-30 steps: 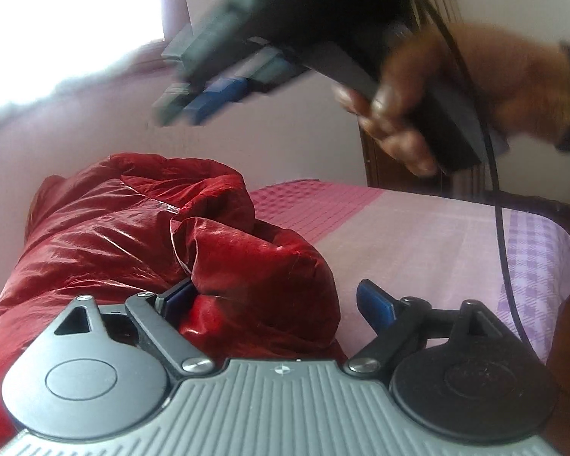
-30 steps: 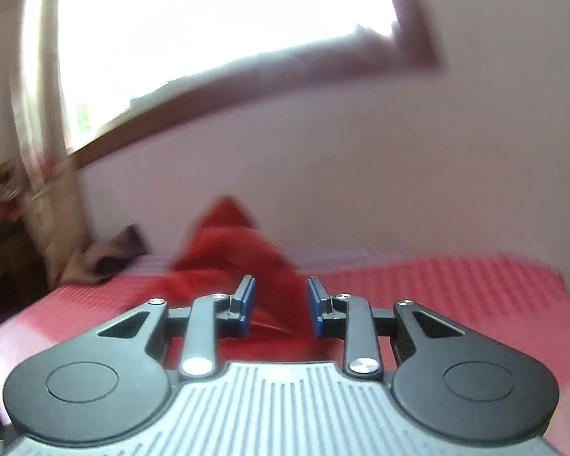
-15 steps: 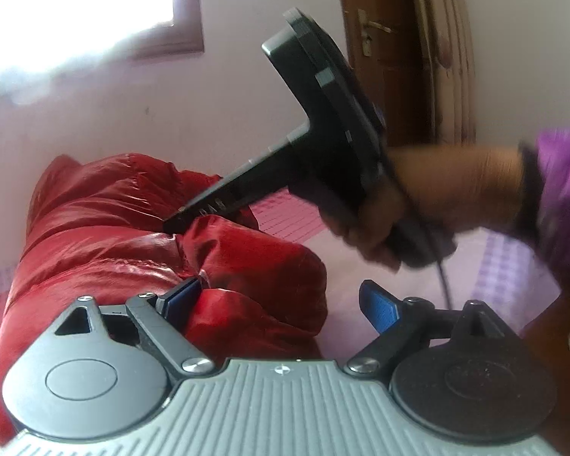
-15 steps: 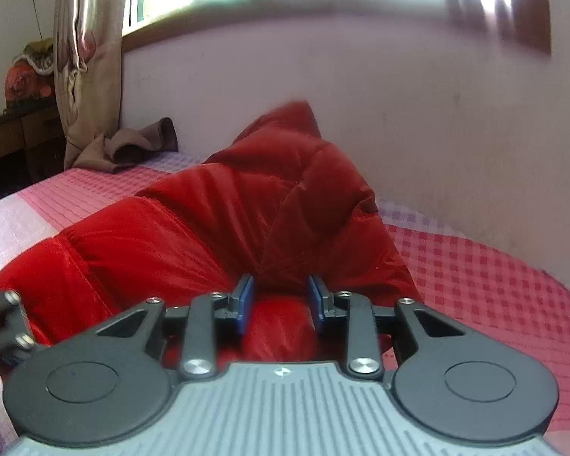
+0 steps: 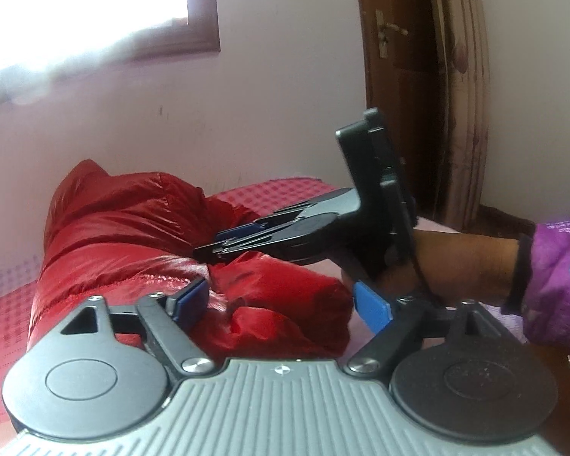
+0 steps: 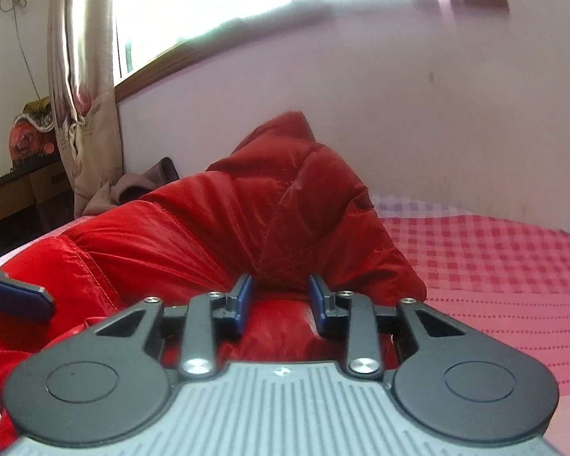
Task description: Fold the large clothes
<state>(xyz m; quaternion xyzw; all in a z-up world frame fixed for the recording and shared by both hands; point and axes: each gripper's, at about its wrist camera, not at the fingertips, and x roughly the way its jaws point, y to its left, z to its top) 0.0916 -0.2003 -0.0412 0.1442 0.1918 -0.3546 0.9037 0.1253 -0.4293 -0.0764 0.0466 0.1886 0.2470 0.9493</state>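
Jacket (image 5: 140, 250), red puffy one, lies bunched on the bed (image 6: 494, 266), a lumpy heap w/ its long axis running away from both grippers toward the wall, far end peaked up.

Relative to the right gripper (image 6: 281, 304): fabric sits right at & between the fingers (image 6: 243, 300), a rounded fold filling the narrow gap. The fingers stand close together but w/ a gap; pads don't look pressed on cloth, so not a grip as far as I can tell. In the left wrist view the same gripper reaches in from the right, tips low over the middle of the heap, touching or nearly.

Left gripper (image 5: 281, 300): fingers wide apart, have just been closing a little. The near end of the jacket lies between & just ahead of them. Its left finger (image 5: 190, 296) is against the fabric, the right one is clear of it, nothing clamped.

Judgement: both are at the near end. Right is nearer a pinch, w/ the fold already in its gap, so it only needs to close. Left sits at the near corner, beside & below right. Next fold would likely go along the long axis, near end carried toward the far peak. Slippery shell may slide out of a shallow pinch.
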